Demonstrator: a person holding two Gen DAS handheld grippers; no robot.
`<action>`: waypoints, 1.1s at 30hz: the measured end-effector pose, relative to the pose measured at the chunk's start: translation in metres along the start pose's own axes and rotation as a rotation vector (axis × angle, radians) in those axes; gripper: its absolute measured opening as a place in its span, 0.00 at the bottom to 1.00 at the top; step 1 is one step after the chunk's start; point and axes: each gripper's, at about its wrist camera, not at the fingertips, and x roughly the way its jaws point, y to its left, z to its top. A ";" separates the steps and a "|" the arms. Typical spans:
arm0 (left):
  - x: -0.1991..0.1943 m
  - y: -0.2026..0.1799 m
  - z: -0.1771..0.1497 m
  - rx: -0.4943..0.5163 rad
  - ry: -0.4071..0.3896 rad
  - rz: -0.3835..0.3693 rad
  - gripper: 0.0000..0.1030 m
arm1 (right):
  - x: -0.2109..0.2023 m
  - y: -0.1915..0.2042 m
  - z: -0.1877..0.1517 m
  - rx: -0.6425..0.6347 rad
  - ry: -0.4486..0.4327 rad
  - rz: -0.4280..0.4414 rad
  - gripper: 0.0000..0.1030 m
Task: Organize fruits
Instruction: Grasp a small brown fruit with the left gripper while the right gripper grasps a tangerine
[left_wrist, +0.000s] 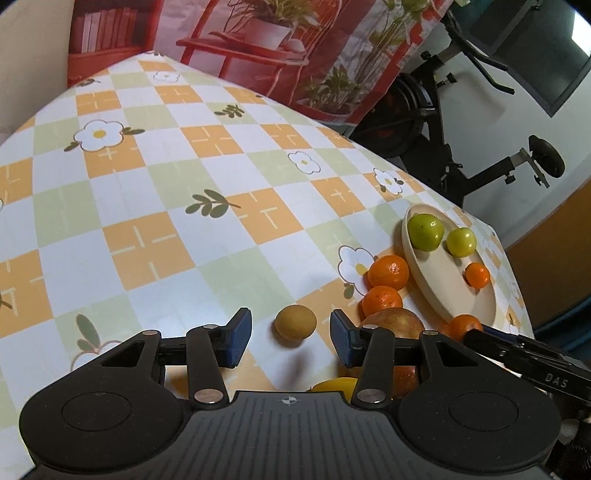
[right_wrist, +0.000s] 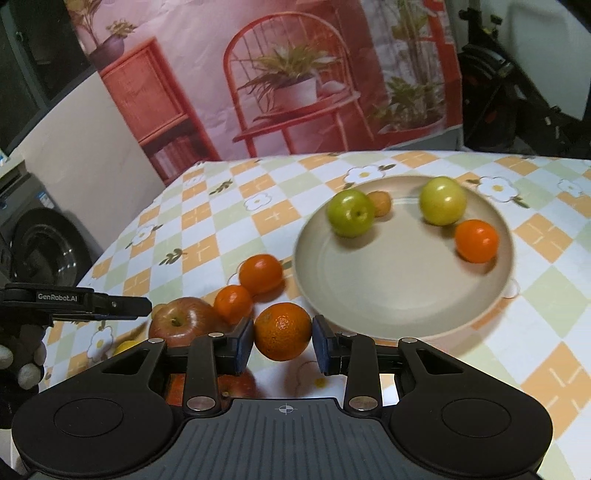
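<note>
A beige plate (right_wrist: 399, 295) holds two green apples (right_wrist: 351, 212) (right_wrist: 442, 200) and a small orange (right_wrist: 476, 240). My right gripper (right_wrist: 282, 341) is shut on a mandarin (right_wrist: 282, 331) just in front of the plate's near rim. Two more mandarins (right_wrist: 260, 273) (right_wrist: 233, 303) and a red apple (right_wrist: 181, 318) lie to the plate's left. My left gripper (left_wrist: 290, 339) is open and empty, with a small brown-yellow fruit (left_wrist: 295, 322) on the cloth between and just beyond its fingertips. The plate (left_wrist: 439, 280) shows at the right in the left wrist view.
A yellow fruit (left_wrist: 334, 386) and a red apple (left_wrist: 395, 325) lie under the left gripper's right finger. The checked tablecloth (left_wrist: 166, 221) stretches wide to the left. The table edge and an exercise bike (left_wrist: 461, 147) are at the far right.
</note>
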 end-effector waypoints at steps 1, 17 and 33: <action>0.002 0.000 0.000 -0.003 0.003 0.000 0.47 | -0.002 -0.002 0.000 0.001 -0.007 -0.006 0.31; 0.022 -0.004 -0.002 0.016 0.008 0.007 0.29 | -0.016 -0.015 -0.011 0.024 -0.044 -0.055 0.31; -0.010 -0.041 0.018 0.184 -0.121 0.011 0.28 | -0.027 -0.027 -0.004 0.011 -0.076 -0.082 0.31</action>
